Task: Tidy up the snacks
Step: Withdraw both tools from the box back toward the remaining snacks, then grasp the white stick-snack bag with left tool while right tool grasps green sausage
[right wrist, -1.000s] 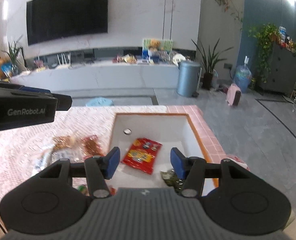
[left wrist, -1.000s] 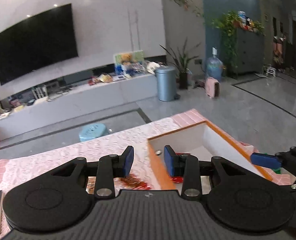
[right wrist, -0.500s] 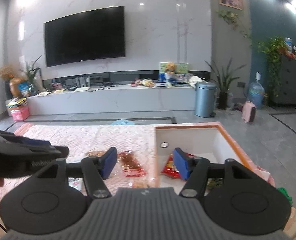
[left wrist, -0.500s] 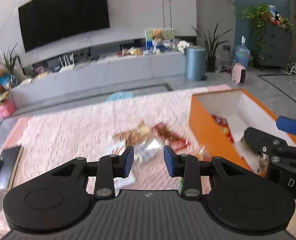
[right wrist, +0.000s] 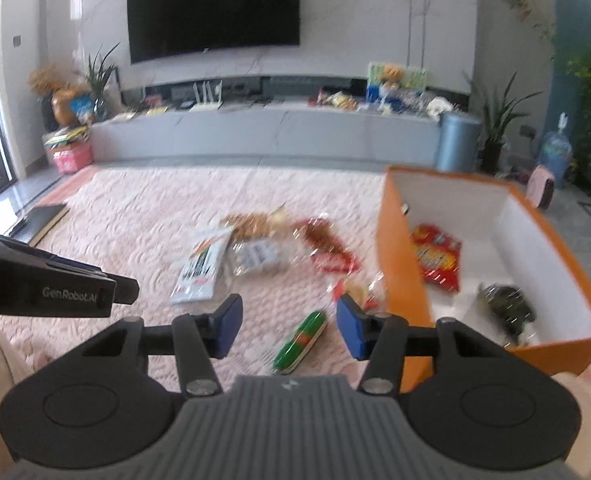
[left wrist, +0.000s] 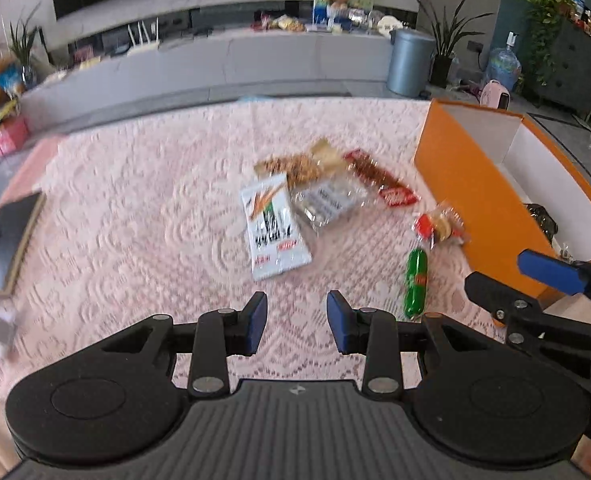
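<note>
Loosely scattered on the pink lace-patterned cloth (left wrist: 143,216) of the desk lie six snack packs, all flat or soft plastic. A white rectangular pouch (left wrist: 274,227) with black and orange print sits nearest the middle; touching its right edge is a crinkly clear wrapper (left wrist: 329,204) with dark lettering, too blurred to read. Behind these lies a transparent bag of brown clustered pieces (left wrist: 295,164), and beside it a long red-ended strip pack (left wrist: 383,178). Further right, just beside the box wall, sits a small crumpled red-and-clear packet (left wrist: 439,226), and nearer the camera a green sausage-shaped tube (left wrist: 415,282) with a red band.

The orange box (right wrist: 399,256), cardboard with white inner walls, stands at the right of the cloth. Two packs lie inside: a red glossy bag (right wrist: 437,260) and a dark green crumpled one (right wrist: 505,304). Its near corner is cut off behind the gripper body.

The left gripper (left wrist: 296,322) hangs over bare cloth, its blue-padded fingers narrowly parted with nothing between them. The right gripper (right wrist: 288,326) has its fingers moderately apart and closing; the green tube shows in the gap below, untouched.

A dark flat tablet-like slab (left wrist: 9,236) lies at the cloth's left edge, partly cropped. Motion blur softens most printing.
</note>
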`<state>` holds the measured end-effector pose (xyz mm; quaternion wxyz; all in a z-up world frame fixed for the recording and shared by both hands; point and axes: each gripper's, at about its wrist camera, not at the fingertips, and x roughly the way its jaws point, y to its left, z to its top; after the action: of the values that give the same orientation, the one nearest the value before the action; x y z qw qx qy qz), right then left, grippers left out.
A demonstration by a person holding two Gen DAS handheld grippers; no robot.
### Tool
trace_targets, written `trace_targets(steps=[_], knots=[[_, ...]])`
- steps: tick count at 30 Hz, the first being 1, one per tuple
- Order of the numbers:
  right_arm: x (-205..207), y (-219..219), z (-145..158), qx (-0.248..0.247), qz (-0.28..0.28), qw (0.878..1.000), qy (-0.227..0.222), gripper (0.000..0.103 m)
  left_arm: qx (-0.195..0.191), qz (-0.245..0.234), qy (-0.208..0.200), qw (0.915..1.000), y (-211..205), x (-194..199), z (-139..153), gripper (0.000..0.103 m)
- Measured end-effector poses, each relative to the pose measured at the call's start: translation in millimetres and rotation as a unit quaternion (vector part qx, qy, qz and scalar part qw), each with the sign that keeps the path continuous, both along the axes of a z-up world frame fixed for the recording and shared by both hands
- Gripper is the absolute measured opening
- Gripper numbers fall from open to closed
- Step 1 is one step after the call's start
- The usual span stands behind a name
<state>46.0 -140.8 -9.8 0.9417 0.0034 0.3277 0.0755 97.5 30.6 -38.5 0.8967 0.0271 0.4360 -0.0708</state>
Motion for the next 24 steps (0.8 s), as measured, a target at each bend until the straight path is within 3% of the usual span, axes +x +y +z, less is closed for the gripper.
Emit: trace_targets(steps=[10, 12, 20, 22, 24], knots=[[39, 6, -43, 0.024, -0.04, 0.996, 0.077, 0.047, -0.023, 0.018, 0.021, 0.9994, 3, 28, -15, 0.042], [50, 5, -48, 0.035, -0.057, 0.994, 0.089, 0.045, -0.026, 0.019, 0.022, 0.9992, 2, 38, -16, 0.05], [85, 9, -75, 0.033, -0.11, 0.985, 0.126, 0.039, -0.015, 0.02, 0.038, 0.999, -6, 72, -32, 0.054], [92, 8, -81, 0.034, -0.12, 0.982, 0.14, 0.037, -0.015, 0.021, 0.042, 0.9988, -5, 80, -36, 0.057], [97, 6, -86, 0.042, -0.122, 0.98, 0.15, 0.032, -0.018, 0.022, 0.043, 0.9987, -4, 87, -41, 0.067]])
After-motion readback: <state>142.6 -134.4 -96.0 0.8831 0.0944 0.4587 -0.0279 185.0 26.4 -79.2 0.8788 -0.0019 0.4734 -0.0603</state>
